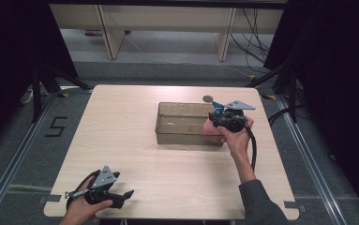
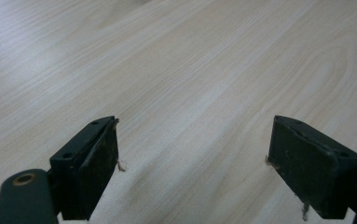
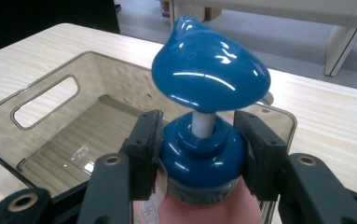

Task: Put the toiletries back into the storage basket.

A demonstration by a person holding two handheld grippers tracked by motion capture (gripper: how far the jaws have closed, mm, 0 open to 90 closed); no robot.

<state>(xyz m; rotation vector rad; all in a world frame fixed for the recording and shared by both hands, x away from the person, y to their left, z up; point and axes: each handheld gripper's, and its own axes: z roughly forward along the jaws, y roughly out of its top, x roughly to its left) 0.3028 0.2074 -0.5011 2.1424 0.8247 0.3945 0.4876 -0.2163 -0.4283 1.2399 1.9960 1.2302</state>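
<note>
A pink pump bottle (image 1: 211, 127) with a glossy blue pump head (image 3: 209, 70) hangs over the right end of a clear smoky plastic bin (image 1: 168, 126). My right gripper (image 1: 217, 118) is shut on the bottle's blue collar (image 3: 199, 151), its pads on either side just under the pump head. In the right gripper view the bin (image 3: 45, 100) lies below and behind the bottle, with a handle slot in its end wall. My left gripper (image 1: 121, 197) rests near the table's front left edge, held by a hand. Its jaws (image 2: 192, 170) stand wide open over bare wood.
The light wooden table (image 1: 121, 140) carries a small round grey disc (image 1: 208, 99) just behind the bin. Dark floor, metal rails and black stands surround the table; white furniture legs and cables stand at the back.
</note>
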